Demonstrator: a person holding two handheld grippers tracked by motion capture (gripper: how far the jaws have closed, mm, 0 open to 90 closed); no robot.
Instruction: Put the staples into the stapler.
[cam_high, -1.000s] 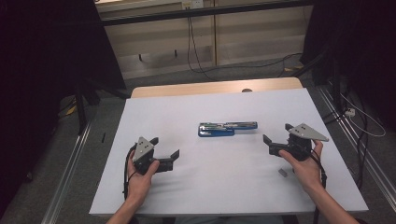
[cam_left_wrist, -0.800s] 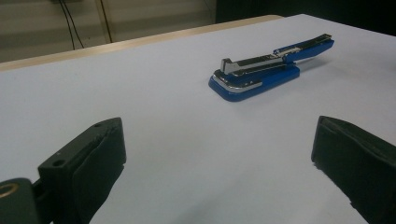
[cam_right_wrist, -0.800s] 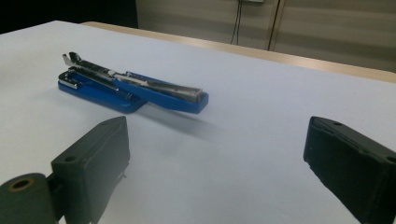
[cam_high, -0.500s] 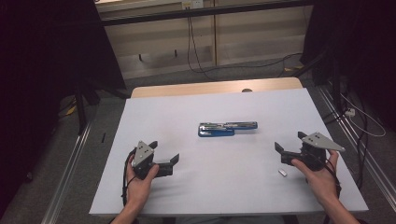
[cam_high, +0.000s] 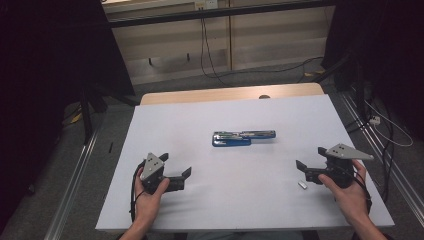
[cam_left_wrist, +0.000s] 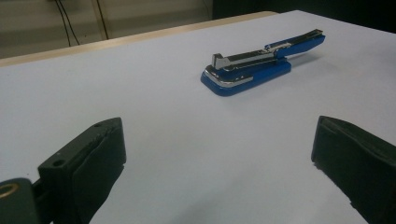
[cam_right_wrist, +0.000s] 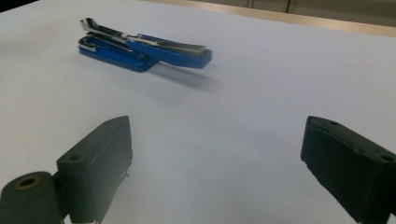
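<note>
A blue stapler (cam_high: 243, 138) lay swung open near the middle of the white table (cam_high: 210, 115). The left gripper (cam_high: 176, 176) rested well short of it toward the person's side, jaws apart and empty; the right gripper (cam_high: 309, 169) likewise, jaws apart, beside a small white scrap (cam_high: 302, 185).
</note>
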